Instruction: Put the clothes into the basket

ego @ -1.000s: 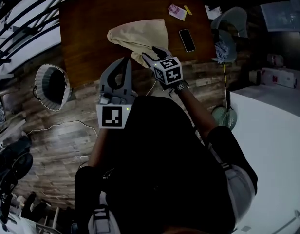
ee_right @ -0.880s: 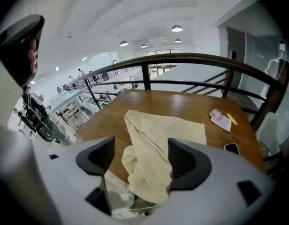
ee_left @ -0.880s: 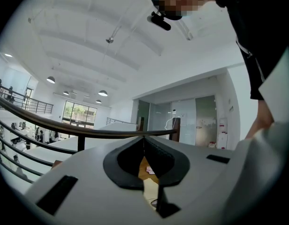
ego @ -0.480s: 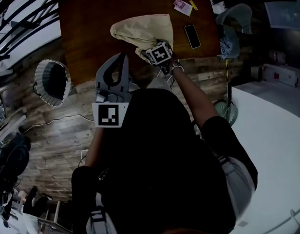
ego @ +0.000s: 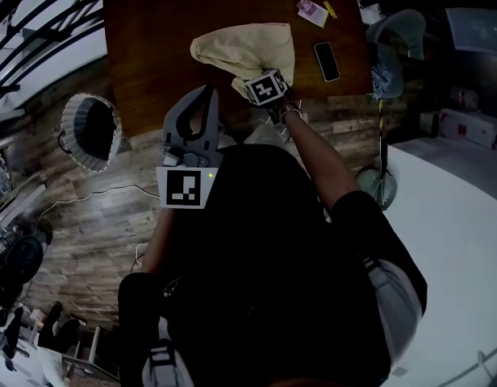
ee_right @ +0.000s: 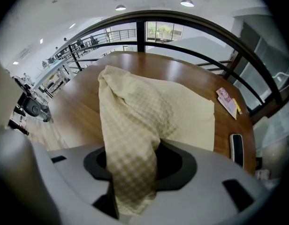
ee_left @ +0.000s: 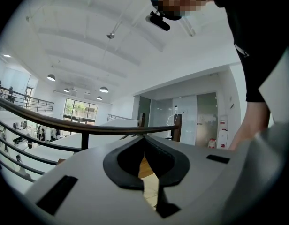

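Item one, far left: the basket [ego: 91, 131], round and pale-walled, is standing on the plank floor beside the brown table [ego: 152, 31], well apart from both of my tools. Item two: my left gripper [ee_left: 144, 142] is hanging level in front of me, near the table's near edge, its jaw tips meeting and nothing sitting between them; it is pointing past the table toward a railing and touching none of the clothes. Item three: the cream checked cloth [ego: 248, 47] is lying crumpled on the table, its bulk spreading away from me and its near corner running toward the table's front edge. Item four: my right gripper [ego: 250, 77] is pointing steeply down onto that near corner; its jaws have just been closing, and they are now pinching a bunched fold of the cloth, which is rising out between the pads and draping back onto the wood. Item five, to the right of the cloth: a dark phone [ego: 326, 60] is lying flat on the table, apart from the fabric, with a small pink packet [ego: 311, 10] resting farther back.
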Tool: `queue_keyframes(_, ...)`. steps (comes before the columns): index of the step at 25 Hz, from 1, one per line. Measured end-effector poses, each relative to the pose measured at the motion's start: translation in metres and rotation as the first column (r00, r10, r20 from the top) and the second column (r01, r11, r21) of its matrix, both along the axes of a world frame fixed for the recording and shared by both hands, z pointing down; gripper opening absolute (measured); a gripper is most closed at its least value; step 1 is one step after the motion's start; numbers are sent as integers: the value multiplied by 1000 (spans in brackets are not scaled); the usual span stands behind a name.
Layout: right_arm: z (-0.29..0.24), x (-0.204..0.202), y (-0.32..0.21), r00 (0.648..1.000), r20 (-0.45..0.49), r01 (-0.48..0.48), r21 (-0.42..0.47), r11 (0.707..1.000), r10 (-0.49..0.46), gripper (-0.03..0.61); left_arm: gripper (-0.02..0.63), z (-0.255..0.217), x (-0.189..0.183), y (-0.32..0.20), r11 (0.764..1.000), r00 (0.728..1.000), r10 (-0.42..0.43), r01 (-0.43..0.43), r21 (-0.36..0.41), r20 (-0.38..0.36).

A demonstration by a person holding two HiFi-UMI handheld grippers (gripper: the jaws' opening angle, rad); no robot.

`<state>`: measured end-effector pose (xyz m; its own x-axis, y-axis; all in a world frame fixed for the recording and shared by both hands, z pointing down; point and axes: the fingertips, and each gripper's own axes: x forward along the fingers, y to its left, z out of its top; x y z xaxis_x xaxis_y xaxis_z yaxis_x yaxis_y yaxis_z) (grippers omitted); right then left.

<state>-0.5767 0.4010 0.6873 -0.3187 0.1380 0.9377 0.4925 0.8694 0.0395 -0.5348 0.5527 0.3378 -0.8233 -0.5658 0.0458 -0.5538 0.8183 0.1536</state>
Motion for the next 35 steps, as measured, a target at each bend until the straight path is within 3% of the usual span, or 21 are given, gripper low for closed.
queue_keyframes(4, -12, 3, -9, 997, 13, -76, -54, 996, 77, 149, 15, 3, -1, -7, 999, 999, 36, -36, -7, -8)
queue_keyframes(14, -112, -6, -14, 946, 240, -152, -259, 954, 216, 143, 15, 2, 4, -29, 995, 995, 101, -101, 16, 6)
queue_keyframes(24, -257, -3, -43, 792, 460, -195, -432, 881, 401, 144, 15, -12, -1, -58, 980, 981, 192, -194, 42, 40)
queue_keyframes(28, -310, 9, -56, 724, 509, -189, -503, 843, 466, 144, 15, -23, 0, -79, 969, 970, 238, -241, 55, 60)
queue_keyframes(35, -375, 37, -87, 625, 578, -168, -556, 814, 524, 146, 15, -52, 8, -120, 950, 949, 297, -305, 63, 111)
